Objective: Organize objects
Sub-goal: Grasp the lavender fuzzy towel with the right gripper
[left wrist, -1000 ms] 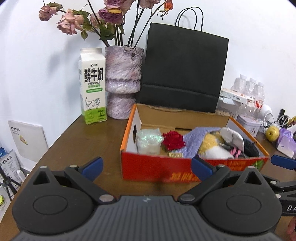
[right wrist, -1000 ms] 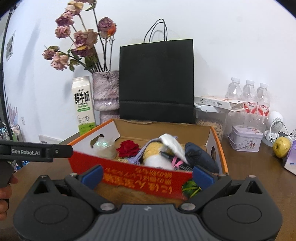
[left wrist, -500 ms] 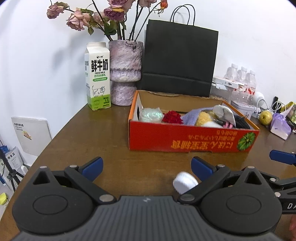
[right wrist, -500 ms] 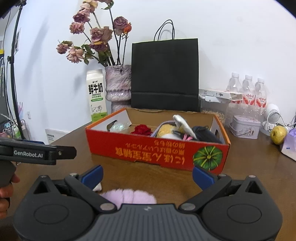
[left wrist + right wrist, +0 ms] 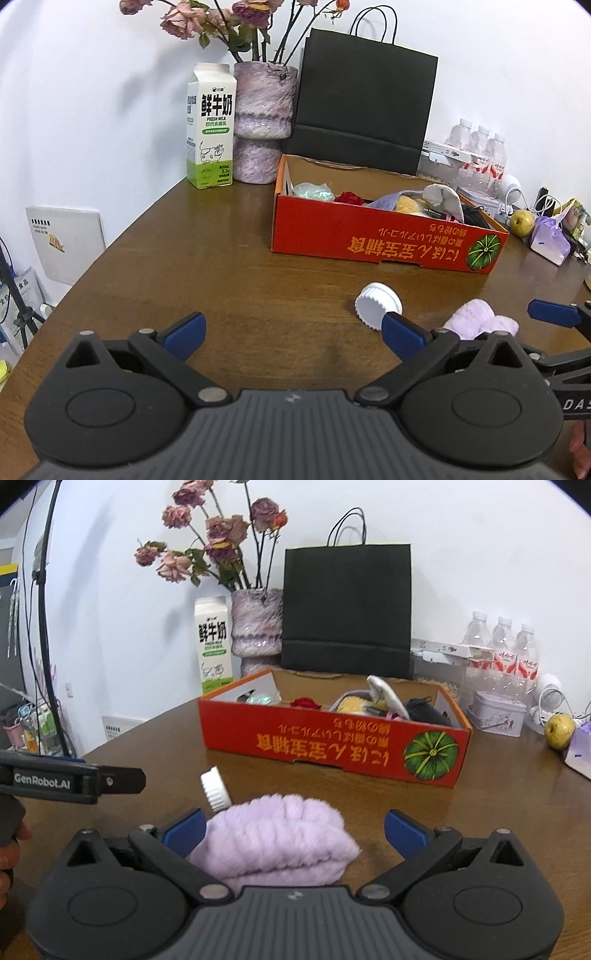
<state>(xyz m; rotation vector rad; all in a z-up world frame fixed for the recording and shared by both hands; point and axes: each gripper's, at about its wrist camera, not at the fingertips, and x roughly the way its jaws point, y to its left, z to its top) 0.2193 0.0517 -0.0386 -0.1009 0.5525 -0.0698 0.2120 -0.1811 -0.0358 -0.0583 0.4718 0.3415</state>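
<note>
table (image 5: pixel 221 258) left: bare | blocking ahead: box (image 5: pixel 369 236), cap (image 5: pixel 376 304)

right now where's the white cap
The white cap lies on the wooden table in front of the red box, just left of the fluffy purple cloth; in the left wrist view it sits beside the left claw's right fingertip.
</note>
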